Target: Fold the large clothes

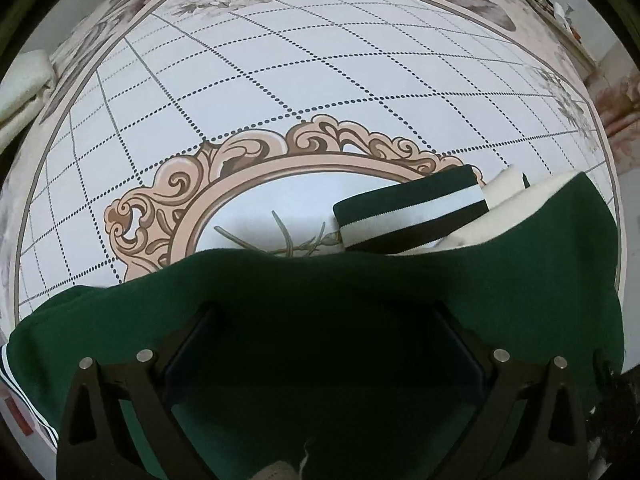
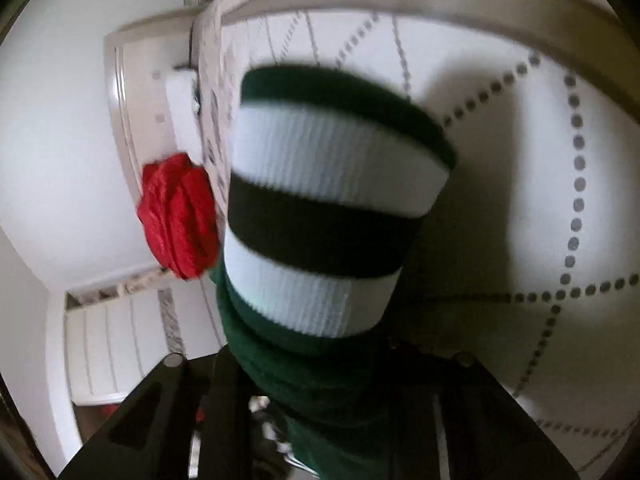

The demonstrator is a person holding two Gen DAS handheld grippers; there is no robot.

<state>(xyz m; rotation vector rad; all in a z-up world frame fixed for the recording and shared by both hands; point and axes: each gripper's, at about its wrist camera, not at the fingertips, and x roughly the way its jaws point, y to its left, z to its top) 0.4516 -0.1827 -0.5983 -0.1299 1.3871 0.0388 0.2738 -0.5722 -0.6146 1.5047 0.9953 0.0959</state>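
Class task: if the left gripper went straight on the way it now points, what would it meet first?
Probably the dark green garment: it lies directly ahead of the left gripper, covering its fingertips; contact cannot be judged.

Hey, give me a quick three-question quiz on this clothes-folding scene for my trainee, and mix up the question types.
1. True or false: in the left wrist view, the striped cuff lies on the patterned bedspread.
2. The sleeve between the right gripper's fingers is: A red, B green, C grey.
3. What colour is the bunched cloth in the background of the right wrist view?

Key: 1 true; 2 B; 3 red.
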